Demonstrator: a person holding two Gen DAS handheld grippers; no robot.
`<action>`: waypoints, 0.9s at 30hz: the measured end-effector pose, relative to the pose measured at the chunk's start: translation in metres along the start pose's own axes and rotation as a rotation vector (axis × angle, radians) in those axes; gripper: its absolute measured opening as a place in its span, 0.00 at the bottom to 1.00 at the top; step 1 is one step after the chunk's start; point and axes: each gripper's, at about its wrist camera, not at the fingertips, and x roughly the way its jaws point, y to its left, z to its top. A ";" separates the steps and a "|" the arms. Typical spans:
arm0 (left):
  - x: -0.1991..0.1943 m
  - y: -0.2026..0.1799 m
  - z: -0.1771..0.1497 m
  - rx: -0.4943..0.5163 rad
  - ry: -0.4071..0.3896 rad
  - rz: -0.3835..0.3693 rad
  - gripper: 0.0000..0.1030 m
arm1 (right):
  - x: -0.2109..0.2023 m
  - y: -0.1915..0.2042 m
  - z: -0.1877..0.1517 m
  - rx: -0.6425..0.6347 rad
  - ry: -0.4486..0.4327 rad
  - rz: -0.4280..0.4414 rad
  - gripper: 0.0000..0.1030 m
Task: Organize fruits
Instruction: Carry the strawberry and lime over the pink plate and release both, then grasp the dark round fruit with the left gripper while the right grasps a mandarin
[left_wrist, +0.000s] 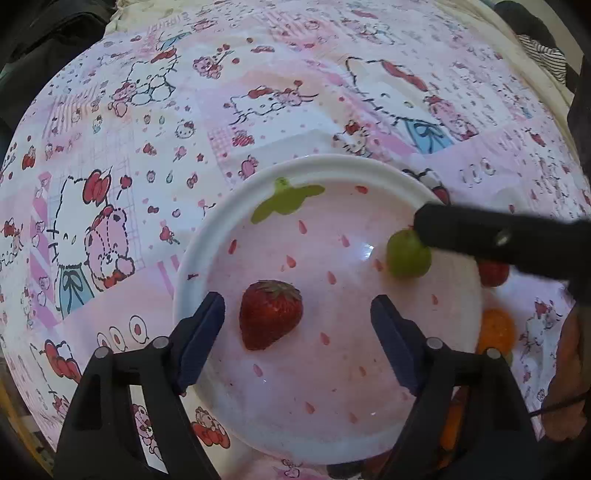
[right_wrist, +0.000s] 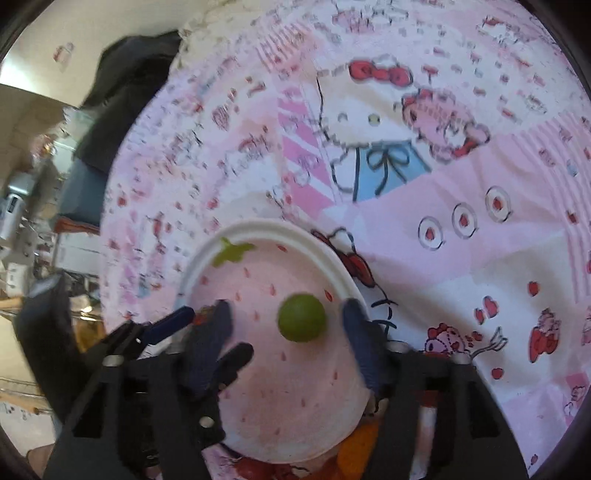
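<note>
Pink cartoon-print tablecloth (left_wrist: 155, 155), one plate (left_wrist: 207, 236), both grippers over it.

On my feeds I count: one strawberry (left_wrist: 270, 314) on the plate's pink centre, long axis near vertical in the left view, leafy cap up, tip toward the camera; one green grape (right_wrist: 302, 322), round, on the plate further right. My left gripper (left_wrist: 297, 317) is spread wide, straddling the strawberry without touching. My right gripper (right_wrist: 286, 325) is parted around the grape, blurred. An orange fruit (left_wrist: 495, 329) and a red one (left_wrist: 493, 273) past the right rim are partly hidden.
</note>
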 end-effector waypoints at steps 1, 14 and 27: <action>-0.002 -0.002 0.001 0.005 0.002 0.005 0.77 | -0.005 0.001 0.001 -0.006 -0.012 -0.008 0.77; -0.060 0.035 -0.029 -0.091 -0.092 0.019 0.77 | -0.065 -0.006 -0.002 0.040 -0.121 0.013 0.84; -0.107 0.054 -0.099 -0.180 -0.152 -0.013 0.77 | -0.099 0.005 -0.059 0.017 -0.139 -0.002 0.84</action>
